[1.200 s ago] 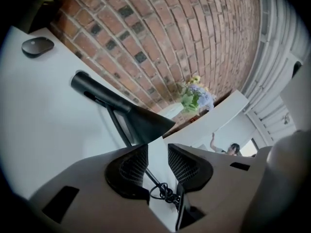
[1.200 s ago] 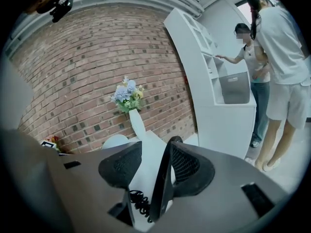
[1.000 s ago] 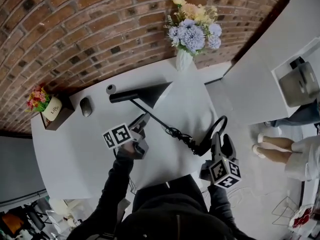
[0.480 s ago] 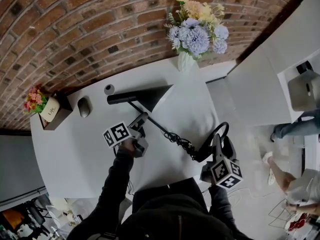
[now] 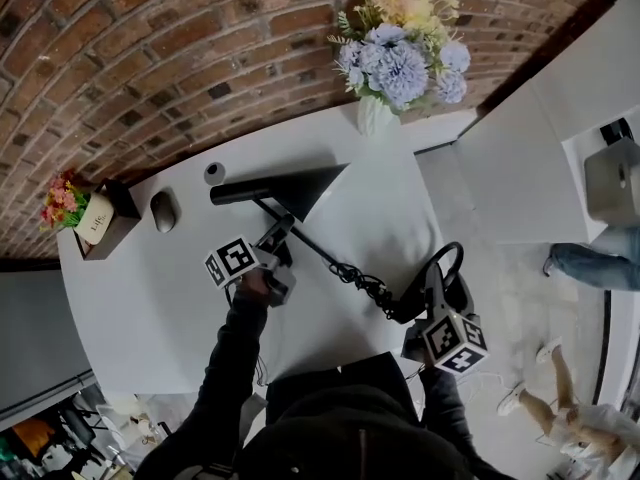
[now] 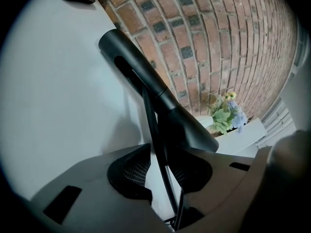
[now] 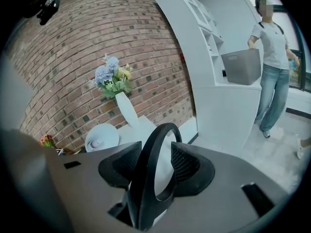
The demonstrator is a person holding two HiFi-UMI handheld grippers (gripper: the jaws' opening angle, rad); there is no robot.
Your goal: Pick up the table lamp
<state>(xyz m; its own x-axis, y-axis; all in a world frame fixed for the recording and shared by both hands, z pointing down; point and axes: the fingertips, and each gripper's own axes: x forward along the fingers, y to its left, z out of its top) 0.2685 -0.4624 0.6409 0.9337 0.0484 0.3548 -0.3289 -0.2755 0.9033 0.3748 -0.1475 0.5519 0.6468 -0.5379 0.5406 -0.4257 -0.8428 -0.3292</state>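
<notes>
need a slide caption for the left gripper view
Left tongs, just closing but not yet gripping, straddle the thin stem of the table lamp lying on the white table.

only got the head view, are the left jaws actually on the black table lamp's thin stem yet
Observer: Not yet. The left gripper has the thin black stem between its jaws, with a gap beside it. They have just been closing.
Operator: and the right one
Observer: The right gripper is shut on the lamp's black ring base.
Operator: whose legs at my right edge
Observer: A person holding a grey bin by the white shelf.
</notes>
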